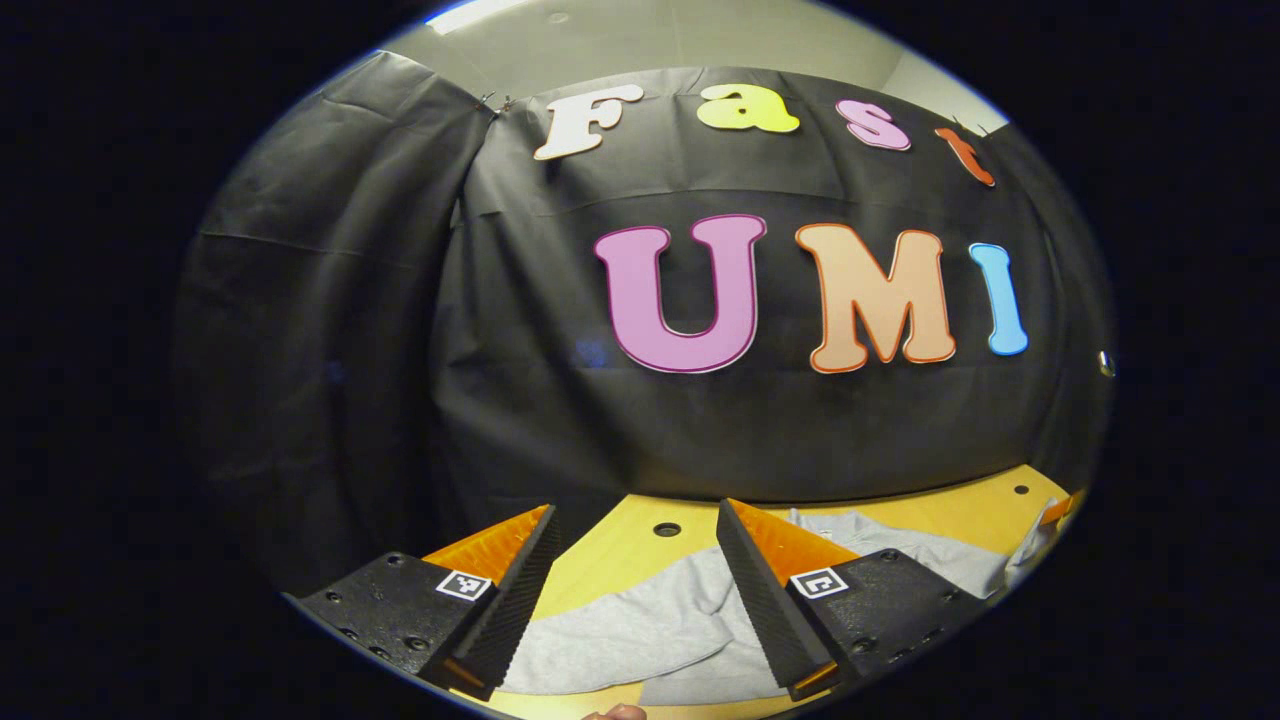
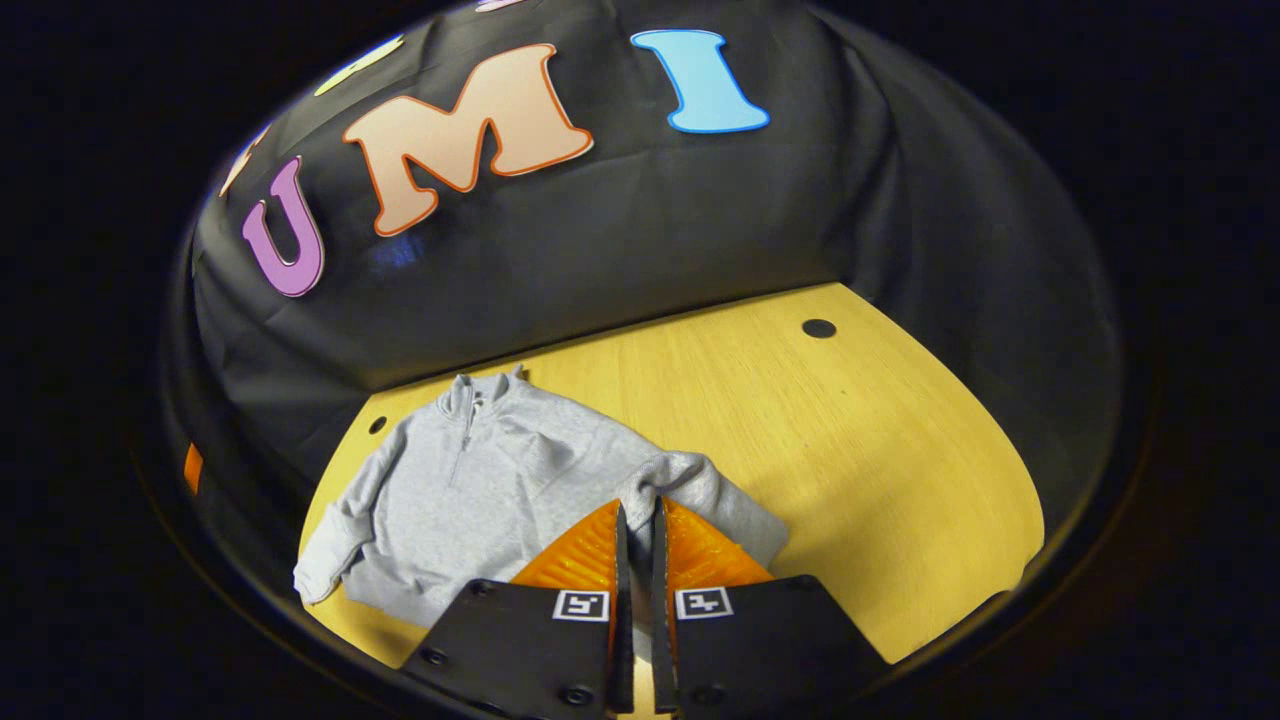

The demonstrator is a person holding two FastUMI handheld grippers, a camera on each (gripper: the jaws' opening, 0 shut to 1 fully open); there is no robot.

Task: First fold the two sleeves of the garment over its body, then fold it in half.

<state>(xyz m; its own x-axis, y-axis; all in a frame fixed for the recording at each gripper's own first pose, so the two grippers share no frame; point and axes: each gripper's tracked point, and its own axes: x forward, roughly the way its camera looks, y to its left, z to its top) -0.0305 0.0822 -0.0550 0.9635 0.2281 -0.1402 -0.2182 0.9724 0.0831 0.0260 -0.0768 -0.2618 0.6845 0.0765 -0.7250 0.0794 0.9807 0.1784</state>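
Ridged, wedge-shaped fingers of the left gripper (image 1: 636, 590) are standing wide apart at the bottom of the left gripper view, holding nothing, and soft grey fabric of the garment (image 1: 640, 630) is lying between and beyond them on the smooth yellow wooden table (image 1: 960, 510), whose surface is showing round dark holes. Moving to the right gripper view, the garment (image 2: 480, 480) is lying flat toward the left part of the table (image 2: 850, 450), a fleecy grey pullover with a short zip at its stand-up collar, which is pointing toward the black cloth wall. Its sleeve on the left is bending at the cuff near the table edge, while the sleeve on the right (image 2: 700, 490) is bunching up by the right gripper (image 2: 636, 525). That gripper's jaws are drawn nearly together, and they may be pinching sleeve fabric, though the contact is hidden behind the fingers.
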